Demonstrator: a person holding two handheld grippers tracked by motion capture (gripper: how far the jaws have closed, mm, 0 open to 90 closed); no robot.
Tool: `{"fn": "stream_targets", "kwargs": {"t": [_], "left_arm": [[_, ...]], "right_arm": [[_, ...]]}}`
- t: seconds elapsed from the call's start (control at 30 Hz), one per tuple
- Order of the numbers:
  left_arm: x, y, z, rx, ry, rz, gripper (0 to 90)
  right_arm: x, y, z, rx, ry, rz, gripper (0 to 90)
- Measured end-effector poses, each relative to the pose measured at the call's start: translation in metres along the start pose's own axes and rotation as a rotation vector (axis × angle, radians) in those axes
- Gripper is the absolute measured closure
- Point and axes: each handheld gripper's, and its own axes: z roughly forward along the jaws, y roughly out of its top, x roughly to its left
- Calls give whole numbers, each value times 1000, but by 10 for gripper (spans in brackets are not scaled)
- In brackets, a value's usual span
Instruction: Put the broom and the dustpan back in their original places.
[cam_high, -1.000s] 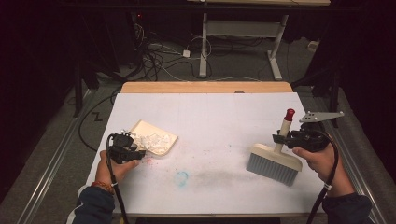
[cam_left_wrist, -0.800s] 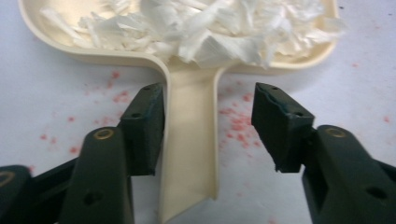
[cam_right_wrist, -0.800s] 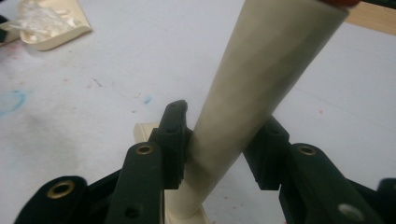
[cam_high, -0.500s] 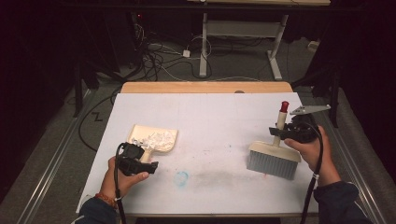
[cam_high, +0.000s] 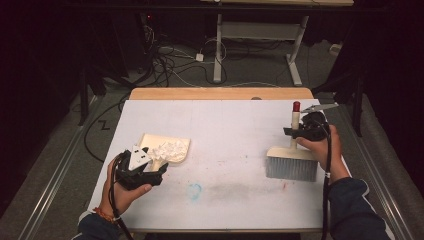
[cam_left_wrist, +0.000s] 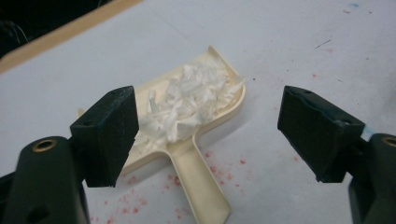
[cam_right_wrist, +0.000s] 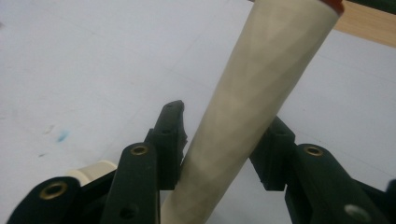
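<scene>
White tabletop (cam_high: 220, 125), faint red and blue stains. Left: left hand-held gripper (cam_left_wrist: 205, 135) gaping, jaws just opened, nothing between; cream dustpan (cam_left_wrist: 196, 158) with white paper shreds (cam_left_wrist: 187, 100) lying just beyond it. Right: right hand-held gripper (cam_right_wrist: 219, 149) around brush (cam_high: 292, 162) handle, jaws just easing apart, left pad touching; bristles on tabletop.

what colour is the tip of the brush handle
Red: the brush handle has a red tip, clearest in the high view.
</scene>
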Motion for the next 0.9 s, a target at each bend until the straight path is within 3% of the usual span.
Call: {"fn": "stream_targets", "kwargs": {"t": [0.1,0.17,0.33,0.4,0.5,0.9], "left_arm": [[-1,0,-1,-21,8,22,191],[0,-1,-3,-41,-2,19,188],[3,-4,-4,-66,28,18,184],[3,-5,-4,-68,38,27,184],[2,-5,-5,-91,46,27,184],[1,-9,-4,-81,72,55,184]], "right_arm": [[-2,2,10,-12,-15,-1,591],[-2,3,15,-15,-55,-4,576],[-1,4,19,-62,-124,0,496],[-2,5,17,-108,-116,22,489],[0,5,13,-136,-132,8,469],[20,5,-7,-259,-116,-18,398]]}}
